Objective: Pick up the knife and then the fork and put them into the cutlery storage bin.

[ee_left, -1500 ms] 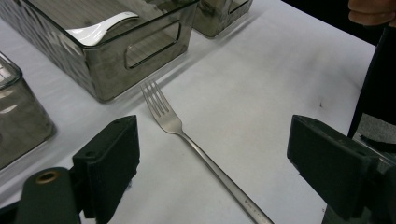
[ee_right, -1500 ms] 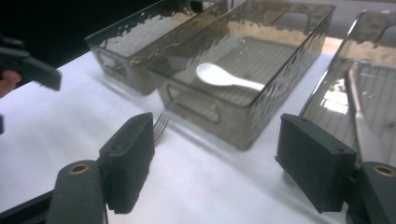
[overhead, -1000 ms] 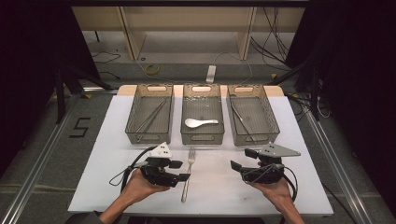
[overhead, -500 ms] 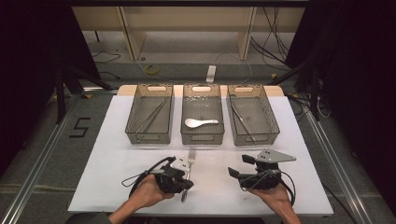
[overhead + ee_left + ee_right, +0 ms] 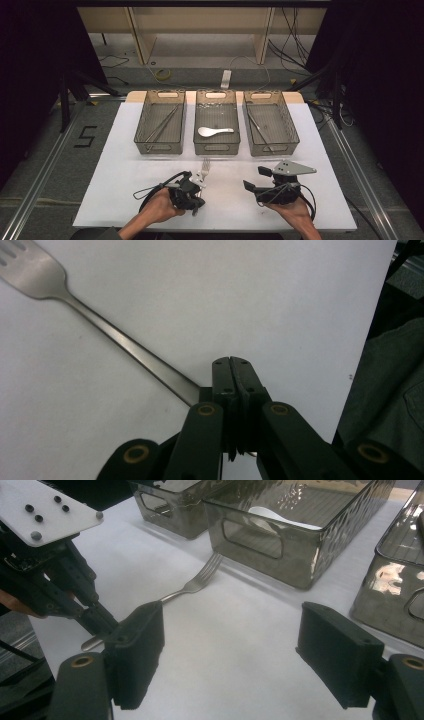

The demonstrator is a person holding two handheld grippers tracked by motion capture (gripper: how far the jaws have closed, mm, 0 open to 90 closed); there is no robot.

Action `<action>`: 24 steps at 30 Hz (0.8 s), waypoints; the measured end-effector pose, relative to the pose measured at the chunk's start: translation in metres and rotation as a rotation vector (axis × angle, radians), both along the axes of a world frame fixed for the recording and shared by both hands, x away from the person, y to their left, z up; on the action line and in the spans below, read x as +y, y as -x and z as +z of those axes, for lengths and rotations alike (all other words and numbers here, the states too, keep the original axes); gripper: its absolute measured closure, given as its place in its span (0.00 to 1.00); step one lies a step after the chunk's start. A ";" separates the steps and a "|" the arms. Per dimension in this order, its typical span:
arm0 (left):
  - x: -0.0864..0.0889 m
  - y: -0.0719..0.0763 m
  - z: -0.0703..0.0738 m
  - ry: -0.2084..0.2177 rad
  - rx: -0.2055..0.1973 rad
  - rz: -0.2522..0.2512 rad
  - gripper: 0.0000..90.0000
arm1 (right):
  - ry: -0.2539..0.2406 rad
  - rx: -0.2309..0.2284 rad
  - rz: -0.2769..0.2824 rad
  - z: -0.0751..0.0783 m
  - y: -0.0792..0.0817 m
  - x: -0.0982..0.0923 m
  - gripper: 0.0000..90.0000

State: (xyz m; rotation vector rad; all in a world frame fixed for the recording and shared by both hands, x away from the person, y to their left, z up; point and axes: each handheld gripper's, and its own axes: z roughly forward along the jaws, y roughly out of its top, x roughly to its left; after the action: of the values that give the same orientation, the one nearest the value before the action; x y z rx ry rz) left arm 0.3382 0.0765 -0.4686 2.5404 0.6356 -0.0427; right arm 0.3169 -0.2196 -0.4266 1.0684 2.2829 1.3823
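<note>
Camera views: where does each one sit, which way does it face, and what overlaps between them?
High view: above the person's side, facing forward and down on the table; forearms, both grippers.
Left gripper view: rides the left gripper, looking down at the fork; shut jaws.
Right gripper view: rides the right gripper, facing the baskets; open jaws.
Shared: all show the fork.

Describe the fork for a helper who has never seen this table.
On the white table, look before the three grey mesh bins. The plain silver metal fork lies flat below the middle bin, outside any bin, its handle pinched in the left tongs.
</note>
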 end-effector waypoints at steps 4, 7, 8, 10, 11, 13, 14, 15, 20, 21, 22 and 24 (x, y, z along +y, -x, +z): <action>0.002 0.000 0.001 -0.032 0.015 -0.015 0.99 | 0.006 0.001 0.003 0.000 0.000 0.000 0.31; 0.002 0.000 0.000 -0.052 0.021 -0.016 0.99 | 0.007 0.002 0.003 0.000 0.000 0.000 0.31; 0.002 -0.001 0.000 -0.062 0.027 -0.017 0.99 | 0.008 0.001 0.003 0.000 0.000 0.000 0.31; 0.006 -0.003 0.001 -0.083 0.033 -0.013 0.99 | 0.006 0.001 0.003 0.000 0.000 0.000 0.31; 0.008 -0.004 0.002 -0.089 0.039 -0.006 0.99 | 0.004 -0.001 0.003 0.001 0.001 0.000 0.31; 0.014 -0.007 0.002 -0.108 0.043 0.010 0.99 | 0.006 -0.002 0.003 0.001 0.001 0.000 0.31; 0.016 -0.009 0.003 -0.115 0.046 0.013 0.99 | 0.006 -0.002 0.003 0.001 0.001 0.000 0.31; 0.020 -0.010 0.003 -0.118 0.047 0.027 0.99 | 0.006 -0.002 0.003 0.001 0.001 0.000 0.31; 0.033 -0.020 0.004 -0.150 0.042 0.075 0.99 | 0.007 -0.001 0.003 0.001 0.001 0.000 0.31; 0.035 -0.022 0.004 -0.158 0.035 0.086 0.99 | 0.008 -0.001 0.004 0.001 0.001 0.000 0.31; 0.037 -0.024 0.004 -0.169 0.027 0.094 0.99 | 0.008 0.000 0.005 0.001 0.001 0.000 0.31; 0.042 -0.027 0.005 -0.182 0.016 0.122 0.99 | 0.010 0.001 0.004 0.001 0.001 0.001 0.31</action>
State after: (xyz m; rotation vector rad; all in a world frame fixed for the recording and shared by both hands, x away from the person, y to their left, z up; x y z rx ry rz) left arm 0.3650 0.1183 -0.4640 2.6714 0.8338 0.0391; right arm 0.3161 -0.2190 -0.4255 1.0621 2.2910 1.3711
